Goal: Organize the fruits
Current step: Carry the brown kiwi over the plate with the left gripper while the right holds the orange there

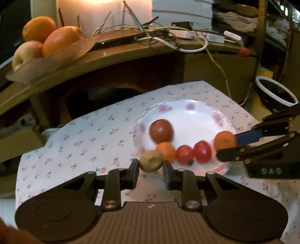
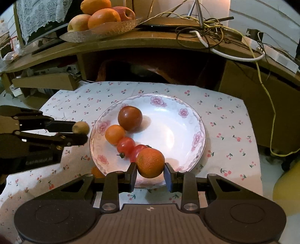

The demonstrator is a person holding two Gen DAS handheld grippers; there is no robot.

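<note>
A white floral plate (image 1: pixel 196 112) (image 2: pixel 178 131) sits on the cherry-print cloth. It holds a dark red tomato (image 1: pixel 161 130) (image 2: pixel 130 118), a small orange (image 1: pixel 166 150) (image 2: pixel 114 134) and two red cherry tomatoes (image 1: pixel 202 151) (image 2: pixel 126 146). My left gripper (image 1: pixel 151 164) (image 2: pixel 82 133) is shut on a small tan-green fruit (image 1: pixel 151 163) (image 2: pixel 81 127) just left of the plate's rim. My right gripper (image 2: pixel 150 171) (image 1: pixel 223 148) is shut on a mandarin orange (image 2: pixel 150 163) (image 1: pixel 225 140) above the plate's near edge.
A wooden desk (image 2: pixel 150 41) stands behind the cloth, with a glass dish of oranges and apples (image 2: pixel 101 16) (image 1: pixel 46 41) and tangled cables (image 2: pixel 215 28). Another small orange (image 2: pixel 96 171) lies on the cloth by the plate. A dark bowl (image 1: pixel 275 93) sits to the right.
</note>
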